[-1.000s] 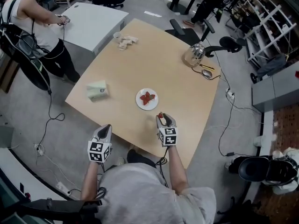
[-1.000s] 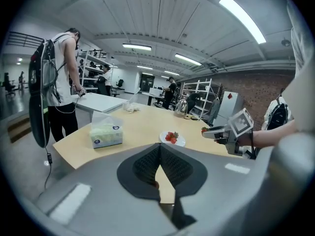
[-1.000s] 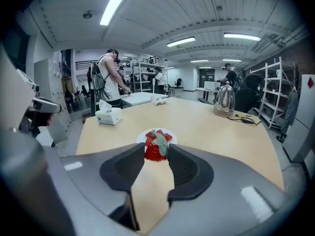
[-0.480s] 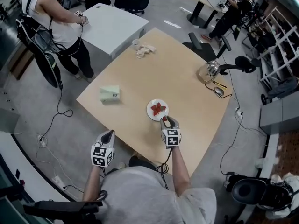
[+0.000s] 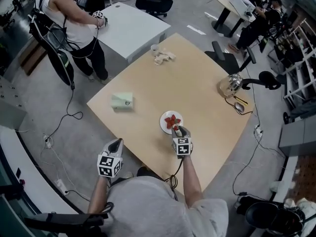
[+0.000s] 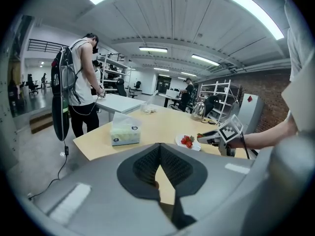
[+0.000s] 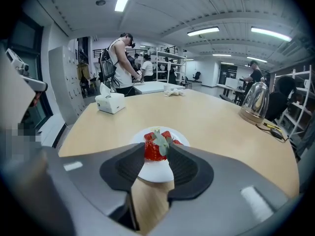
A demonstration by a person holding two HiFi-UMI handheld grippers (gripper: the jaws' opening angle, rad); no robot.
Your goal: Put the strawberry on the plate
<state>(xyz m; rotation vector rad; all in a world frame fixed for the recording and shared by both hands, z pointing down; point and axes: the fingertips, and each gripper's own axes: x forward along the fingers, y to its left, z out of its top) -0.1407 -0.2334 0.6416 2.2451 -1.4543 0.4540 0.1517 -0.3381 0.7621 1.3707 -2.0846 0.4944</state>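
Strawberry (image 7: 155, 146): red, glossy, with a ragged green leaf cap turned toward my camera. It is small enough to sit whole between the jaw tips.

My right gripper (image 7: 156, 152) is clamped on it. The jaws stand partly apart, with a pad pressed to each flank of the fruit. In the head view the right gripper (image 5: 178, 129) reaches over the near edge of the plate (image 5: 165, 126), so the strawberry (image 5: 176, 128) hangs at that rim. I can't tell whether it touches the china.

The plate (image 7: 155, 172) is small, round and white. It lies on the wooden table (image 5: 197, 98) straight ahead of the right jaws. Other strawberries (image 5: 171, 120) sit on it, just beyond the held one.

My left gripper (image 5: 114, 142) is off the near left edge of the table, well apart from the plate. Its own view shows the left gripper (image 6: 160, 154) with the jaw tips together and nothing between them.

- Tissue box (image 5: 122, 100): pale green, on the left part of the table, well apart from the plate.
- Glass jug (image 5: 231, 85): far right, near the table edge.
- Crumpled cloth (image 5: 163, 58): at the far corner.
- Person (image 5: 69, 19): stands far left at a separate white table (image 5: 133, 26).

Nothing on the table stands between the right gripper and the plate.
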